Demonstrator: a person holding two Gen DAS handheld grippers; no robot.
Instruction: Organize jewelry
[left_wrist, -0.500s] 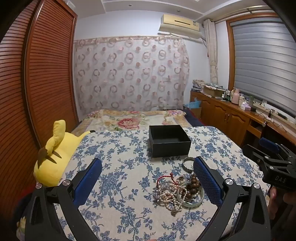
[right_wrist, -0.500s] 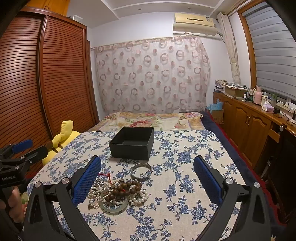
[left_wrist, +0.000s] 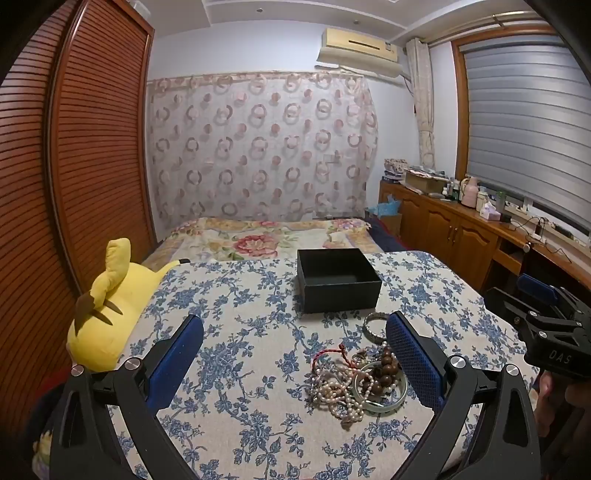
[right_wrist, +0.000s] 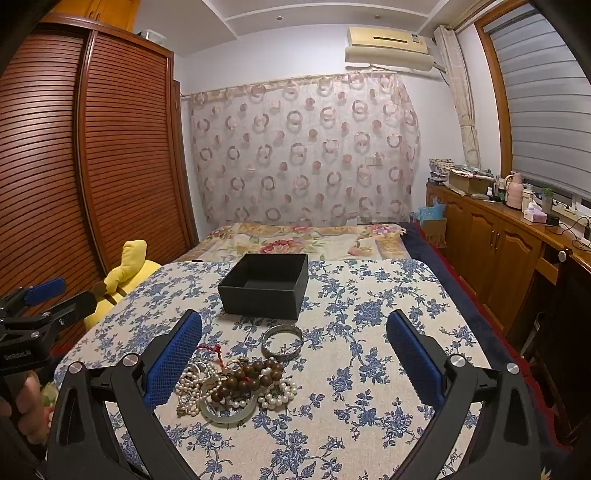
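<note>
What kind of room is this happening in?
Most likely a home bedroom: a bed with a floral quilt behind the table, a louvred wooden wardrobe alongside, and a yellow plush toy.

silver bangle (left_wrist: 373, 325) partly behind claw pad, countertop items (left_wrist: 476, 195) indistinct

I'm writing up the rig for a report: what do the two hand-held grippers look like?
Both look alike: each hand-held gripper, left and right, has a black angular frame with round silver bolts and two long fingers faced with blue dotted pads. Seen from the other camera, white lettering marks each black body. No cables or sleeves show.
</note>
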